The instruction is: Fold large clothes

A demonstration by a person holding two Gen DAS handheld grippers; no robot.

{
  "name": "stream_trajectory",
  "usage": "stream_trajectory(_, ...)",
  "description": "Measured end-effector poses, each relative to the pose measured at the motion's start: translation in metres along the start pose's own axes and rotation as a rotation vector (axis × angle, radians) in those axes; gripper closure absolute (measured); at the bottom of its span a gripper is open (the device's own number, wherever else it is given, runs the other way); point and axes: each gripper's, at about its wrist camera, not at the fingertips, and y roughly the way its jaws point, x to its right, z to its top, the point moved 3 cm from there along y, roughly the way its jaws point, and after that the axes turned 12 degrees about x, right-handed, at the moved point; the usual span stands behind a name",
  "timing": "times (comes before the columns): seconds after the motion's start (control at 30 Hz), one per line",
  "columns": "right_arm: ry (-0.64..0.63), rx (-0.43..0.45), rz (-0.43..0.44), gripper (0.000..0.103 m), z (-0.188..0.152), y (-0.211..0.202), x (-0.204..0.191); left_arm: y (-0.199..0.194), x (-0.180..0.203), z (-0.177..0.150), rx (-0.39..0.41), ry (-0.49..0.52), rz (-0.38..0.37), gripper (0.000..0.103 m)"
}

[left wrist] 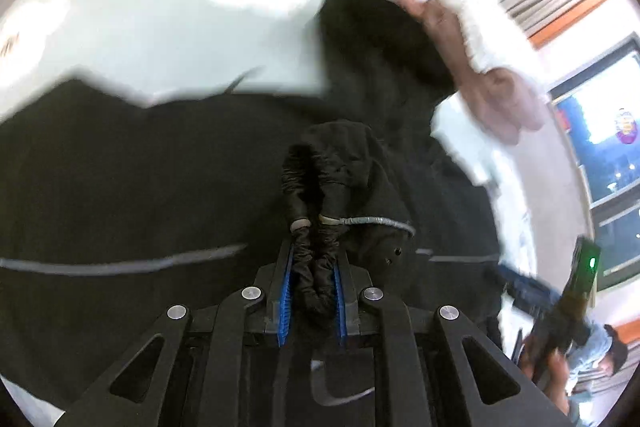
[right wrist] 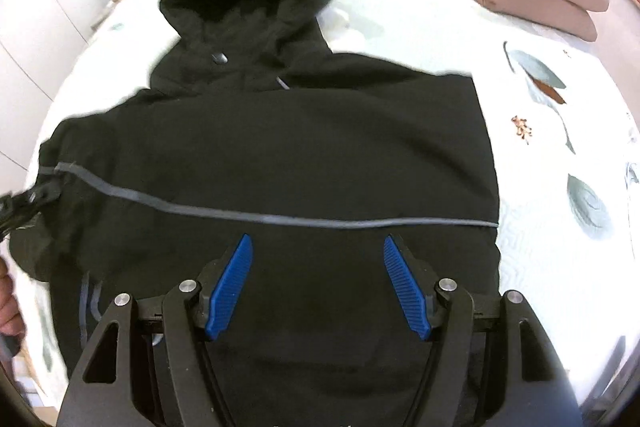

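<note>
Left claw [left wrist: 310, 291] is clamped on a bunched cuff of the black hooded jacket with grey piping [right wrist: 280, 155], probably to swing that sleeve inward. Right claw [right wrist: 318, 283] hangs wide open, holding nothing, above the jacket spread flat on the white leaf-print bed [right wrist: 560, 155].

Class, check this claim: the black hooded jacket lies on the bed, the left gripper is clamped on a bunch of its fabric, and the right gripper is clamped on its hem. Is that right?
Not quite. The right gripper is open, holding nothing, above the black hooded jacket; the right wrist view shows this. The jacket is on the bed, and the left gripper clamps bunched fabric.
</note>
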Motion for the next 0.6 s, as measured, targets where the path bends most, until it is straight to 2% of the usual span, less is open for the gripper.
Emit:
stream_trajectory(0.07,-0.023,-0.114,-0.019,0.028,-0.017,0.031,-0.003,0.014,-0.012,-0.017,-0.047,0.014,0.062,0.083)
stream_trajectory(0.1,-0.036,-0.133,-0.024,0.021,-0.021,0.039,-0.005,0.022,-0.016,-0.025,-0.069,0.014,0.094,0.080)
stream_trajectory(0.13,-0.059,-0.107,-0.024,0.015,-0.020,0.040,-0.010,0.022,-0.022,-0.032,-0.079,0.007,0.098,0.080)
stream_trajectory(0.17,-0.076,-0.120,-0.025,0.008,-0.019,0.042,-0.014,0.022,-0.022,-0.037,-0.076,-0.001,0.104,0.080)
stream_trajectory(0.27,-0.075,-0.141,-0.016,0.008,-0.015,0.039,-0.012,0.013,-0.019,-0.034,-0.070,-0.022,0.161,0.075)
stream_trajectory(0.3,-0.063,-0.141,-0.001,0.010,-0.014,0.035,-0.010,0.008,-0.018,-0.032,-0.060,-0.032,0.174,0.073)
stream_trajectory(0.37,-0.039,-0.118,0.035,0.014,-0.009,0.020,-0.007,-0.022,-0.013,-0.025,0.034,-0.051,0.200,0.066)
stream_trajectory(0.43,-0.023,-0.075,0.066,0.014,-0.005,0.003,-0.006,-0.044,-0.006,-0.019,0.115,-0.022,0.257,0.056)
stream_trajectory(0.5,-0.014,-0.037,0.078,0.014,-0.005,-0.013,-0.010,-0.054,0.007,-0.016,0.136,0.011,0.237,0.055)
stream_trajectory(0.6,-0.009,0.000,0.079,0.014,-0.012,-0.025,-0.017,-0.043,0.030,-0.016,0.131,0.041,0.110,0.055)
